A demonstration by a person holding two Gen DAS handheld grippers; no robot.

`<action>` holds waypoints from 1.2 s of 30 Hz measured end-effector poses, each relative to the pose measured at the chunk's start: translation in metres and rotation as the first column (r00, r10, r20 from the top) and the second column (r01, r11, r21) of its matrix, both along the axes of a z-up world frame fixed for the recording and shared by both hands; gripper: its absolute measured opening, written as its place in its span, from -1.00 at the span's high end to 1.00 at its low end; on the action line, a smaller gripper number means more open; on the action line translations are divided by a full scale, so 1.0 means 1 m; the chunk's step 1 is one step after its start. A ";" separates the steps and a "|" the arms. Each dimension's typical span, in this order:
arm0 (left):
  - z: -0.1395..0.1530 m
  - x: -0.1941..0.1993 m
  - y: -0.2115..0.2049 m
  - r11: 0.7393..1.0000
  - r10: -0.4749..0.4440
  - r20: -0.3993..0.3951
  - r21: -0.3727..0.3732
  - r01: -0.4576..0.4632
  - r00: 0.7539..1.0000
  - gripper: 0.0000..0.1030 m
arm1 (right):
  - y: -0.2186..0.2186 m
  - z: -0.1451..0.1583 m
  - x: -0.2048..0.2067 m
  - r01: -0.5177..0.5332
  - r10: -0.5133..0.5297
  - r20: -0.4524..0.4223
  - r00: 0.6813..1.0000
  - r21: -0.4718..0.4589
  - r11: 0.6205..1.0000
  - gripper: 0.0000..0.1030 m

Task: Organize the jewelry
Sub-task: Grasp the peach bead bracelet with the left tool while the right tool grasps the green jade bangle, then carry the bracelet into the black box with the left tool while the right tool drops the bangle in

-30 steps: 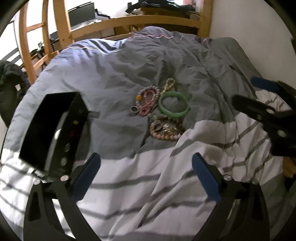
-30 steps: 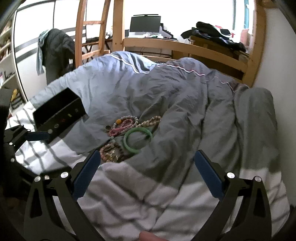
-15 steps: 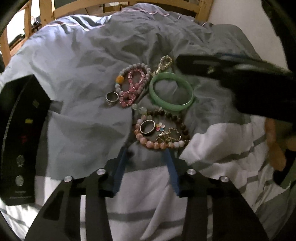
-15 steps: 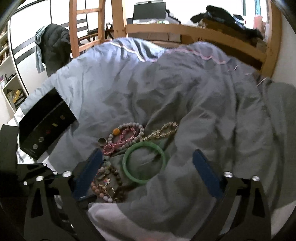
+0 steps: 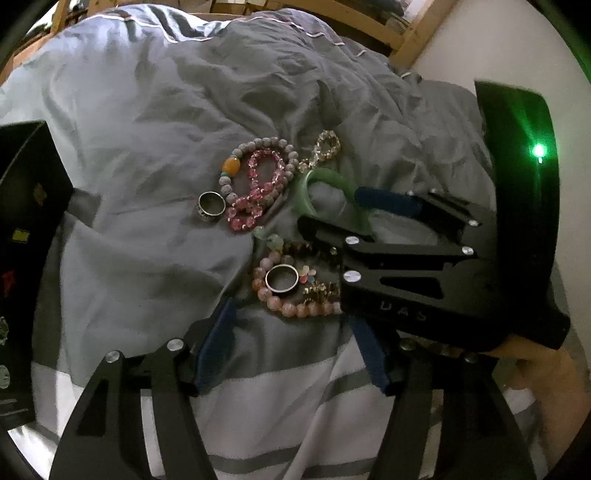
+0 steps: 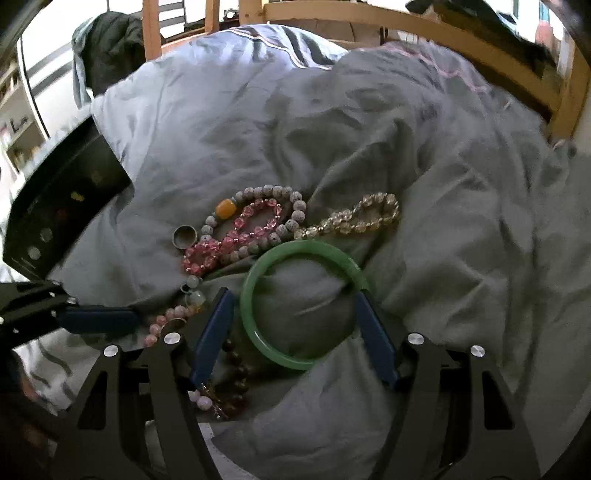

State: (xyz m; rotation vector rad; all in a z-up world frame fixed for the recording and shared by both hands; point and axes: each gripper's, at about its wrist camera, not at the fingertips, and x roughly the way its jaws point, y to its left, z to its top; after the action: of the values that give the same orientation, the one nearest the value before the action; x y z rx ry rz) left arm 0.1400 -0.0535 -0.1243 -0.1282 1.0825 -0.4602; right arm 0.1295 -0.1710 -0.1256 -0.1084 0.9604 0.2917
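A green bangle lies on the grey duvet. My right gripper straddles it with its jaws closing. The right pad meets the rim and the left pad stands a sliver off. The left wrist view shows the bangle between those fingers. My left gripper is opening with nothing between its pads. Just past its tips lies a pink bead bracelet with a silver ring on it. A second ring, pink crystal beads and a golden bracelet lie beyond.
A black jewelry box stands on the duvet at the left, also in the right wrist view. A wooden bed frame runs along the far edge, with a wall to the right. A person's hand holds the right gripper.
Both grippers have come down toward the jewelry. The right jaws have narrowed and now straddle the green bangle. The left jaws narrowed, then widened again.
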 end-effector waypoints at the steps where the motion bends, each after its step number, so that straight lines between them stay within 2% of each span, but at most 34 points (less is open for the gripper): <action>1: 0.000 0.001 -0.001 1.000 0.001 -0.004 -0.005 -0.002 1.000 -0.21 | -0.001 -0.001 0.001 -0.005 0.005 -0.005 1.000 0.005 1.000 -0.09; 3: -0.003 0.003 -0.004 1.000 -0.002 -0.017 0.001 0.002 1.000 -0.05 | -0.001 -0.005 0.000 -0.025 0.025 -0.017 1.000 0.012 1.000 0.06; 4: -0.005 0.004 -0.004 1.000 -0.001 -0.025 0.006 0.001 1.000 0.12 | 0.000 -0.005 -0.001 -0.038 0.038 -0.015 0.999 0.018 0.999 0.15; 7: -0.007 0.007 -0.004 1.000 0.002 -0.030 0.002 -0.001 1.000 0.32 | 0.004 -0.005 -0.004 -0.060 0.060 -0.006 0.998 0.027 0.998 0.48; 8: -0.006 0.008 -0.004 1.000 0.008 -0.028 0.005 -0.008 1.000 0.52 | 0.004 -0.004 -0.004 -0.063 0.063 -0.002 0.998 0.037 0.997 0.64; 10: -0.005 0.007 -0.001 1.000 0.021 -0.023 0.015 -0.020 1.000 0.73 | 0.004 -0.003 -0.006 -0.066 0.066 0.004 0.998 0.071 0.995 0.80; 11: -0.004 0.008 -0.001 1.000 0.022 -0.019 0.015 -0.022 1.000 0.83 | 0.003 -0.002 -0.007 -0.063 0.063 0.004 0.998 0.079 0.995 0.80; 14: 0.000 0.006 -0.003 1.000 0.014 -0.002 0.024 -0.013 1.000 0.85 | -0.001 0.003 -0.011 -0.057 0.056 0.013 0.998 0.122 0.991 0.80; 23: 0.020 0.000 0.003 1.000 0.016 0.036 -0.013 -0.015 0.999 0.85 | -0.027 0.041 -0.019 -0.023 0.008 0.051 0.999 0.289 0.957 0.82; 29: 0.033 -0.007 0.008 1.000 0.026 0.058 -0.014 -0.025 0.998 0.85 | -0.025 0.052 -0.026 -0.013 -0.004 0.064 0.998 0.263 0.965 0.81; 36: 0.051 -0.012 0.019 0.998 0.054 0.084 0.012 -0.055 0.995 0.85 | -0.017 0.071 -0.046 -0.058 0.038 0.093 0.995 0.229 0.972 0.81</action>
State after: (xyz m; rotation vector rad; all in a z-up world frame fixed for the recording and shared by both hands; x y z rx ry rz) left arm 0.1281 -0.0345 -0.0733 -0.1251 0.9975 -0.4052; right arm 0.0835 -0.1885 -0.0542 0.0690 0.8311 0.4384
